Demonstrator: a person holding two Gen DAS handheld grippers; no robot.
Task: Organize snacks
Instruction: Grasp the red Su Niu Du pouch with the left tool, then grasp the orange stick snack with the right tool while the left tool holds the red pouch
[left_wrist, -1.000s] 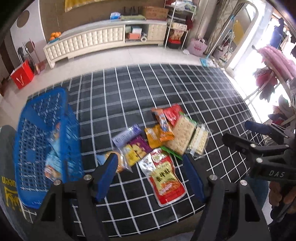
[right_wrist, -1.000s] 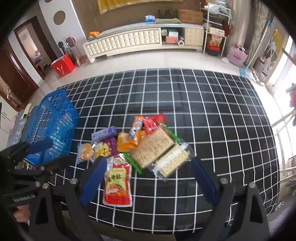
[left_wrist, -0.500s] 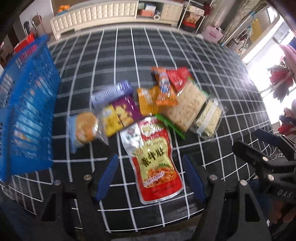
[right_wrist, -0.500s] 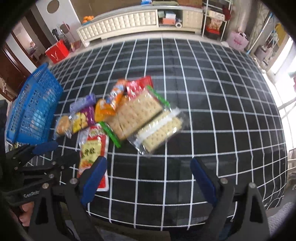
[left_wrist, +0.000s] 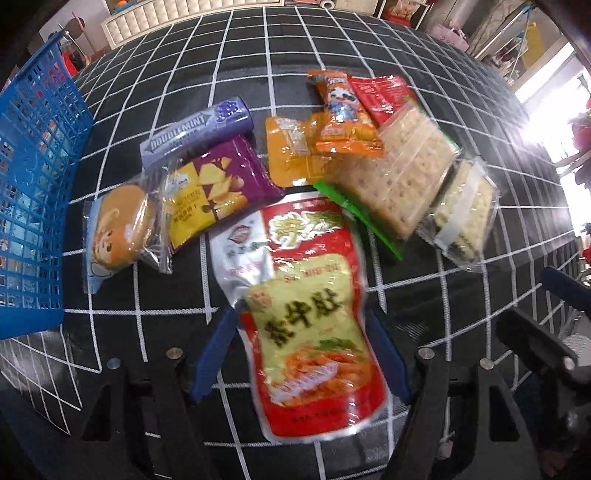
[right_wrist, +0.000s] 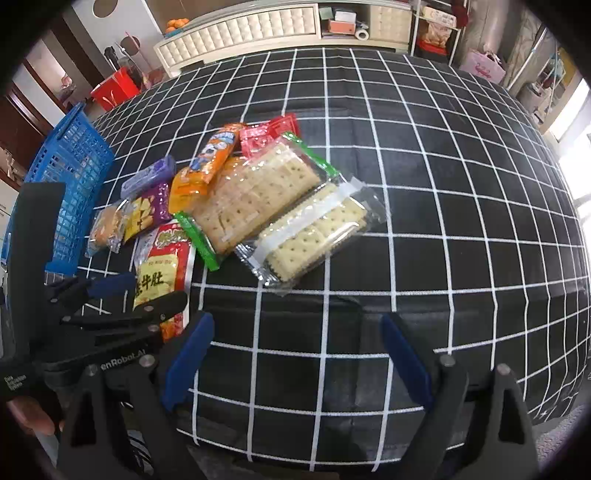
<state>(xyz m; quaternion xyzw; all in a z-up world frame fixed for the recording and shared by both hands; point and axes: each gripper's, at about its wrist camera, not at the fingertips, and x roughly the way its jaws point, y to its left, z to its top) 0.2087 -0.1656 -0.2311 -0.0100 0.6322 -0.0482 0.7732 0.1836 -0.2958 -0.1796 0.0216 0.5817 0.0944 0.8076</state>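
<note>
Lying flat on the black, white-gridded tablecloth (left_wrist: 332, 48), the red and yellow pouch (left_wrist: 310, 321) sits at the near edge of the snack pile, its lower half framed by the left gripper (left_wrist: 301, 354), whose blue fingers (left_wrist: 212, 354) stand wide apart on either side of it; whether they touch the pouch I cannot tell. Just beyond the pouch's top lie a purple and yellow chip packet (left_wrist: 218, 192) and a wrapped round cake (left_wrist: 123, 229), with a purple Doublemint gum pack (left_wrist: 199, 131) behind them. An orange sachet (left_wrist: 291, 151) and an orange cartoon-printed bag (left_wrist: 345, 118) overlap near a red packet (left_wrist: 382, 96). A large cracker pack with green ends (right_wrist: 258, 195) leans across the pile, and a clear-wrapped cracker pack (right_wrist: 314, 236) lies just beside it on the right. A blue mesh basket (left_wrist: 33, 177) stands at the left of the pile, near the cake. The right gripper (right_wrist: 295, 358) hovers over bare cloth near the table's front edge, its fingers spread wide and empty, well apart from the crackers.
</note>
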